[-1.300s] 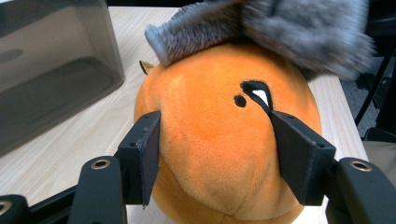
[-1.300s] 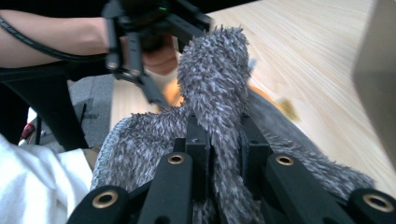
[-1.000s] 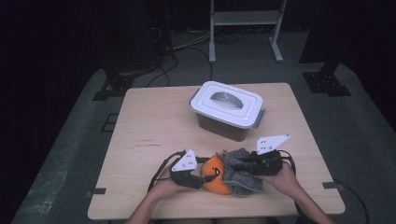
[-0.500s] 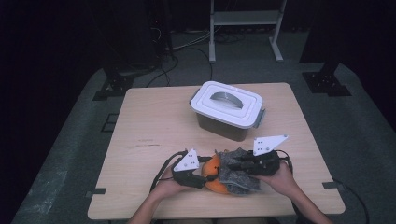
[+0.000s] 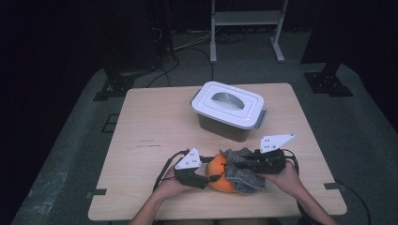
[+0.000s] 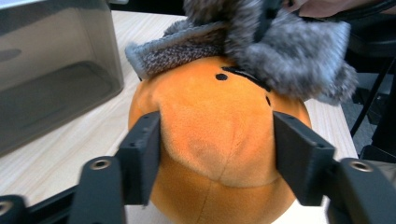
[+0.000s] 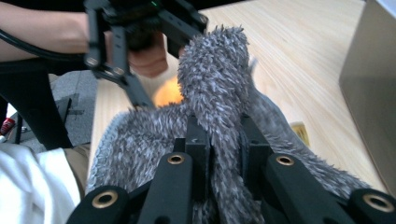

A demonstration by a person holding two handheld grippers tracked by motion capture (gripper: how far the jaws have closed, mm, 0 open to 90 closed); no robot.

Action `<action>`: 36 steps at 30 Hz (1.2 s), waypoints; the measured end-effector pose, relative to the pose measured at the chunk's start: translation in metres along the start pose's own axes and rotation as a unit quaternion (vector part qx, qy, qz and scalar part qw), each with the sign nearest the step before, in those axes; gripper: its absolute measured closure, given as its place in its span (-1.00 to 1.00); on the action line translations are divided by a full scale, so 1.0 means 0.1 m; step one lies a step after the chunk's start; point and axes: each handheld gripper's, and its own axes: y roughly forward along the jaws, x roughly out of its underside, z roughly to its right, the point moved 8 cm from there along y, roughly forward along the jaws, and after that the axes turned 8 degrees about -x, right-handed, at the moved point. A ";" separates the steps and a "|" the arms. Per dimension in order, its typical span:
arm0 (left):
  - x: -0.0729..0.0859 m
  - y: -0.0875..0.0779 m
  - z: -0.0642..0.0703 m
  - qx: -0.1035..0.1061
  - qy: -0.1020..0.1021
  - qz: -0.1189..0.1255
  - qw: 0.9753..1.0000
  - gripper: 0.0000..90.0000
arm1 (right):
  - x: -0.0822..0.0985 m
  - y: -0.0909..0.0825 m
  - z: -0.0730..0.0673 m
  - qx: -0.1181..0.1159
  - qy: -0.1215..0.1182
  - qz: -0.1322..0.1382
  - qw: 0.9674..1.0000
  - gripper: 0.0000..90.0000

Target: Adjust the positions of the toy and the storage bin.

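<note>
Dark floor and black stands ring a pale wooden table (image 5: 155, 126), whose far half carries a lidded plastic storage box (image 5: 228, 110) with a white lid. At the near edge, well apart from the box, sits an orange plush toy (image 5: 219, 173), round as a pumpkin, with a grey furry cloth (image 5: 244, 174) draped over its right side. The left gripper (image 5: 209, 177) comes in from the toy's left, and its jaws have just been closing a little; in the left gripper view they press into the plush (image 6: 210, 140) on both flanks, pinning it. The right gripper (image 5: 237, 164) lies across from it, jaws pinched tight on a ridge of the cloth (image 7: 219, 93), which stands up between them. Cloth therefore sits above and to the right of the toy, nearer the right hand, so any peeling or wrapping would likely run along the line between the two grippers.
</note>
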 end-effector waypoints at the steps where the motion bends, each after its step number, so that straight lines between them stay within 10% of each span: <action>1: 0.00 0.00 0.00 0.000 0.000 0.000 1.000 -0.14 | 0.00 0.00 0.00 0.000 0.000 0.000 1.000 0.72; 8: -0.02 0.01 0.03 -0.009 0.008 -0.008 1.000 -0.13 | -0.21 0.20 -0.12 -0.012 -0.036 -0.021 0.999 0.72; 19: 0.00 0.03 0.01 0.006 -0.014 -0.003 1.000 -0.39 | -0.04 0.04 -0.02 0.004 -0.016 -0.025 1.000 0.72; 26: 0.00 0.03 0.02 -0.012 0.000 -0.011 1.000 -0.12 | -0.14 0.16 -0.18 -0.010 -0.045 -0.026 0.999 0.72; 36: 0.07 -0.02 -0.01 -0.009 -0.003 -0.019 1.000 -0.10 | 0.18 -0.08 -0.13 0.005 -0.005 -0.016 1.000 0.72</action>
